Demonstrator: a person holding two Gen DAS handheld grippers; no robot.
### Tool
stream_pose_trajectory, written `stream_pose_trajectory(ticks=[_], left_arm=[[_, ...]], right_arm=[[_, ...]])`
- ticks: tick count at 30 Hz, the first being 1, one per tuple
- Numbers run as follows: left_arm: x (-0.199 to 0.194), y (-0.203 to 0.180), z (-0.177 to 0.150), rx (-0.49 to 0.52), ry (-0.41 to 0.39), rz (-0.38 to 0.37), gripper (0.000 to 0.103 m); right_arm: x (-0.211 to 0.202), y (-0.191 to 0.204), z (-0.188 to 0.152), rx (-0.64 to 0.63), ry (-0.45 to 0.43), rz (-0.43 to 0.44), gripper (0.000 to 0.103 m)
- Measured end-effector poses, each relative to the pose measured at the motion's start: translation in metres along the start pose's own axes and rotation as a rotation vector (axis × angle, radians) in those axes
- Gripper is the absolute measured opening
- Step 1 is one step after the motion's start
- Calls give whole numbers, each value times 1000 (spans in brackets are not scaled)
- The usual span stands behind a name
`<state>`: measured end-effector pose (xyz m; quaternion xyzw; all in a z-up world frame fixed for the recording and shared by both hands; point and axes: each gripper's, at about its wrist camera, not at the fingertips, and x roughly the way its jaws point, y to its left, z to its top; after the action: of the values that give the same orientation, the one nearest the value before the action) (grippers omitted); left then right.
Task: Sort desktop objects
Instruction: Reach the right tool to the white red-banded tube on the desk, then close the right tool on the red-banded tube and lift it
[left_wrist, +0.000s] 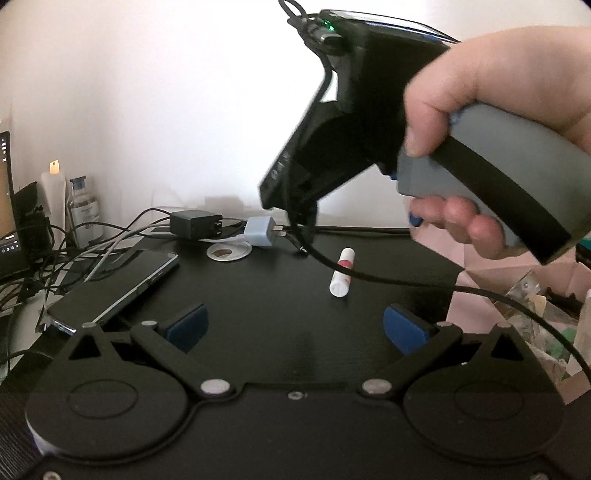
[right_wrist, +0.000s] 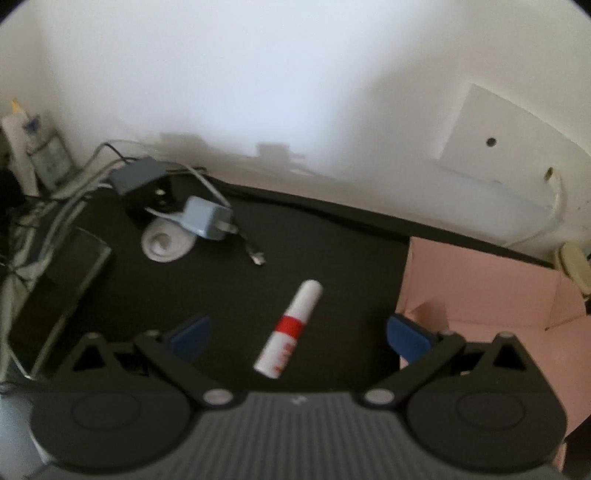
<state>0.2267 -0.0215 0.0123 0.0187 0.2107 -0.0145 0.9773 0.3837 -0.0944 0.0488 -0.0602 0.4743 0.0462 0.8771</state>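
- Two grippers are in view, both with fingers spread and nothing between the blue pads: the left gripper (left_wrist: 295, 326) is held low over the near edge of the black desk (left_wrist: 266, 295); the right gripper (right_wrist: 297, 334) is carried above the desk by a hand (left_wrist: 476, 122), as seen in the left wrist view
- The white tube with a red band (right_wrist: 289, 328) lies flat on the desk, toward the right edge, untouched; in the right wrist view it sits between the open pads, tilted, its plain end pointing toward the far edge
- A pink box (right_wrist: 480, 291) stands open at the right edge of the desk, near the tube but apart from it
- Toward the far left corner are noted: a black adapter (left_wrist: 194, 223), a pale blue charger plug (left_wrist: 260, 230), a white round disc (left_wrist: 229, 252) and tangled cables; a phone-like dark slab (left_wrist: 114, 288) lies at the left edge
- Step judged in hand: approach of the right gripper to the tube, before any grasp; sorting of this item not yet done
- Next move, as judged: the right gripper is to be lowered until the pads flank the tube across its narrow width, wrist turned to match the tilt, then closed; the tube is round and may roll if only one pad touches it
- The pink box is presumed the destination, though this cannot be confirmed
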Motion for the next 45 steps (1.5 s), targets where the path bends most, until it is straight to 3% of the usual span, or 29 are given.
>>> stream_pose_trajectory(ticks=[6, 11, 15, 17, 21, 25, 26, 27, 34, 38, 41, 45], left_arm=[[-1, -1, 0, 1, 0, 1, 103], [-3, -3, 0, 13, -13, 5, 103], [-4, -4, -1, 15, -13, 4, 103], [-4, -4, 0, 12, -8, 3, 103], [-4, -2, 0, 0, -4, 2, 103], [-3, -2, 1, -5, 1, 1, 103], [-2, -2, 1, -3, 2, 0, 103], [-2, -2, 1, -1, 4, -2, 103], [1, -3, 1, 11, 3, -1, 103], [2, -4, 1, 17, 10, -6, 103], [4, -5, 1, 30, 18, -5, 103], [7, -9, 1, 61, 38, 6, 103]], right_arm=[[1, -10, -7, -26, 19, -53, 102], [-17, -13, -3, 42, -27, 66, 100], [-30, 11, 4, -34, -79, 110, 100], [-26, 22, 4, -70, -57, 152, 100], [-4, 32, 1, -75, 12, 179, 87], [19, 30, -6, -29, 70, 138, 83], [22, 29, -7, -23, 80, 137, 76], [24, 28, -7, -17, 86, 132, 71], [33, 24, -10, -6, 96, 105, 63], [37, 26, -15, -47, 92, 92, 51], [34, 29, -16, -86, 73, 115, 38], [32, 35, -19, -120, 47, 110, 6]])
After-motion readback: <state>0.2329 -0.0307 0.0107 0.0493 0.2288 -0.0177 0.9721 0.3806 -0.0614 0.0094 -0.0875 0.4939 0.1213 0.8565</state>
